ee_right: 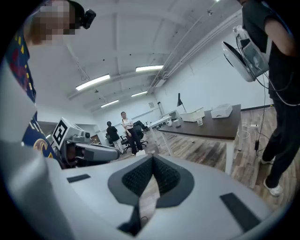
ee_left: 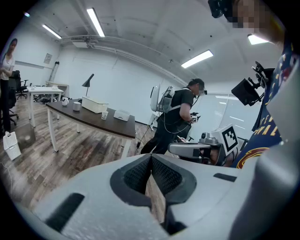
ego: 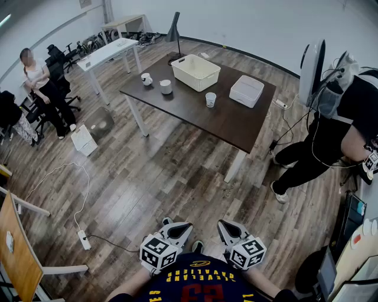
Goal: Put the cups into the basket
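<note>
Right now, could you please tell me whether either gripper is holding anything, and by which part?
Nothing is held. The left gripper and the right gripper are both shut with nothing between their jaws, far from the table.

"What does the room look like?"

"Wood-plank floor [ego: 177,177], white walls [ego: 236,17], and a dark brown table [ego: 230,118] at twelve o'clock, with a black lamp [ego: 175,29] by its far corner."

"And further off?"

"A white table [ego: 100,56] at eleven o'clock, office chairs [ego: 56,59] at ten. Strip lights [ee_left: 95,21] cross the ceiling."
</note>
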Action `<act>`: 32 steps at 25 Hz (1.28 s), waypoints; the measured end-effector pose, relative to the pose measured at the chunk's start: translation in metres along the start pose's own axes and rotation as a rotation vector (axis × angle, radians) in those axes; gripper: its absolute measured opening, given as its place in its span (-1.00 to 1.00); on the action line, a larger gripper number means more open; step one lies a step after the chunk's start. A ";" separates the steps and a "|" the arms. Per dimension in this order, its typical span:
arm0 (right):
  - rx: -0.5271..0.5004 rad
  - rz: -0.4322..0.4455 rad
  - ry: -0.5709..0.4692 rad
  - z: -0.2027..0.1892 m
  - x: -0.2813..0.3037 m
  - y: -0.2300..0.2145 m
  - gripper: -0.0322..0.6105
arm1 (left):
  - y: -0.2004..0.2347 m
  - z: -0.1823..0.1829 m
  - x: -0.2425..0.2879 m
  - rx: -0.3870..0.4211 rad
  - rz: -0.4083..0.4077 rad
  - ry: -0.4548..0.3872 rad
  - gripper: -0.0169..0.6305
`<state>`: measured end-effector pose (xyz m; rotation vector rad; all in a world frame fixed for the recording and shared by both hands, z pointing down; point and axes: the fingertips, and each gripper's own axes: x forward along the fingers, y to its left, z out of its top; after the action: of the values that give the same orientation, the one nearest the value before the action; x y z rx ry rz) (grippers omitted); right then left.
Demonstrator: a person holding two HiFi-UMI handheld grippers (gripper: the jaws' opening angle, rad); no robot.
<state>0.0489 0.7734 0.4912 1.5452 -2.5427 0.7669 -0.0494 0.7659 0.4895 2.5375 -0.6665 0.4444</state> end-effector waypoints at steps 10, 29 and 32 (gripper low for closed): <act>0.000 0.000 -0.004 0.004 -0.001 -0.002 -0.86 | -0.001 0.003 0.003 -0.001 0.001 0.010 -0.91; 0.003 -0.066 0.002 0.030 0.049 -0.046 -0.86 | 0.050 0.029 0.052 -0.038 -0.041 0.049 -0.91; -0.008 -0.076 0.010 0.045 0.070 -0.056 -0.86 | 0.071 0.045 0.062 -0.052 -0.052 0.044 -0.91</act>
<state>0.0713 0.6757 0.4946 1.6206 -2.4612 0.7533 -0.0271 0.6644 0.5037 2.4826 -0.5873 0.4576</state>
